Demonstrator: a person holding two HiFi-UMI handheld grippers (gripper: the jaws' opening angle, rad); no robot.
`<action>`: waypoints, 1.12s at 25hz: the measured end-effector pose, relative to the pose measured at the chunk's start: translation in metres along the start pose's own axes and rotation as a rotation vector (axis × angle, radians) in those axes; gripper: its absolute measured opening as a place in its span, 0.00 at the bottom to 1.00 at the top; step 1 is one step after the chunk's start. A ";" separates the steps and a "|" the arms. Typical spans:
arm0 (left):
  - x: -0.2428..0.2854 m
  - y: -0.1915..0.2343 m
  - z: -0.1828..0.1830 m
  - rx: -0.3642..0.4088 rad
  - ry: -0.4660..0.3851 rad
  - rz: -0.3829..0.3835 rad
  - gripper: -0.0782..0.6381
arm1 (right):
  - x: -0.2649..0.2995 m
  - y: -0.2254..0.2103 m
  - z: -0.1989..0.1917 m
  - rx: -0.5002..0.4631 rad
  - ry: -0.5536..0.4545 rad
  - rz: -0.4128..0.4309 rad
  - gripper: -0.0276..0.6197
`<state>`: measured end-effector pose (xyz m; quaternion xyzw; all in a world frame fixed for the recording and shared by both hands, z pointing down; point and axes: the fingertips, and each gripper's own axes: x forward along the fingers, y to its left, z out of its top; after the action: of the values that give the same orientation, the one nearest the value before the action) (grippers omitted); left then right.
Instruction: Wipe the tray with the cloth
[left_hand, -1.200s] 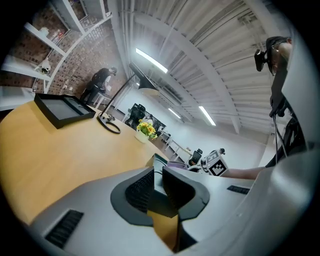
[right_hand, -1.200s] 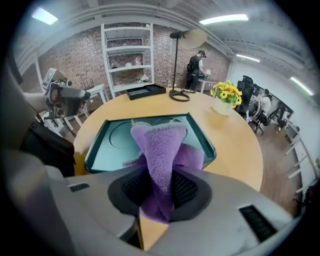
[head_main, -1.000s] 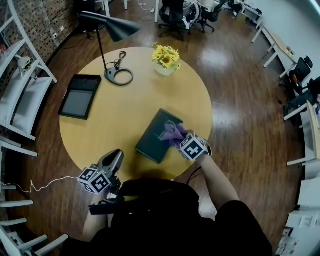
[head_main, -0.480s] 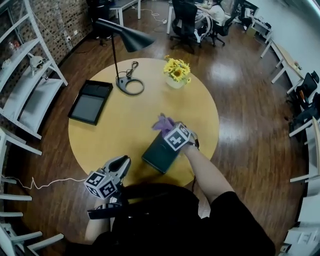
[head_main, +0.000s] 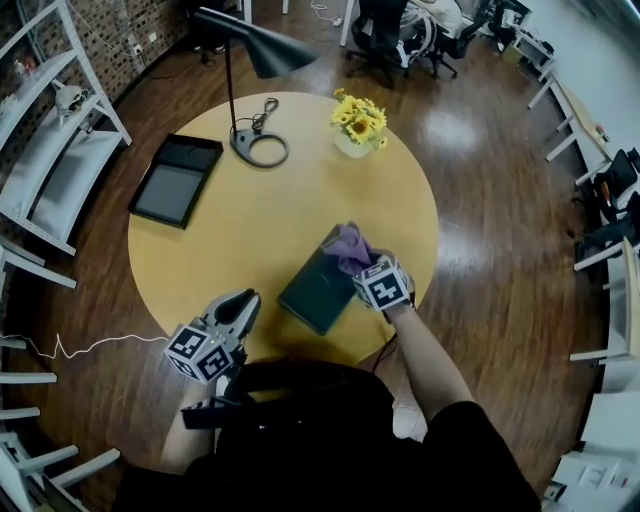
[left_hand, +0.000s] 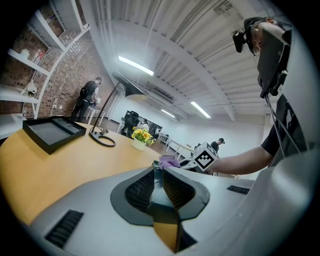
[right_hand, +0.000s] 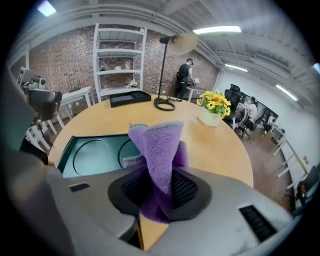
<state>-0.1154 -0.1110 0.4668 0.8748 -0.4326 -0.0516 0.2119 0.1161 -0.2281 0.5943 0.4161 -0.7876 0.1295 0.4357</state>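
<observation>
We angle our right gripper (right_hand: 159, 180) down over the tray's (head_main: 312, 290) far end, jaws pinching the cloth (head_main: 347, 241); left gripper (left_hand: 159, 175) level, pressed together

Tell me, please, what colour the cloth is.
The cloth is purple; it shows best in the right gripper view.

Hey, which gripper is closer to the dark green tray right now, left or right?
Right. The right gripper, jaws shut on the purple cloth, is at the far end of the dark green tray; the left gripper sits apart, at the table edge.
</observation>
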 end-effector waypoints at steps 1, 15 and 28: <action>0.004 -0.002 -0.003 -0.003 0.010 -0.007 0.17 | -0.006 0.001 -0.005 0.030 -0.013 0.011 0.19; 0.075 -0.034 -0.047 0.206 0.241 -0.111 0.17 | -0.024 -0.008 -0.045 0.393 -0.150 0.053 0.19; 0.099 -0.054 -0.080 0.347 0.399 -0.057 0.17 | -0.043 -0.064 0.018 0.158 -0.186 0.182 0.19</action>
<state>0.0075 -0.1331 0.5259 0.9029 -0.3597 0.1908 0.1380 0.1666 -0.2553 0.5395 0.3862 -0.8464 0.1909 0.3131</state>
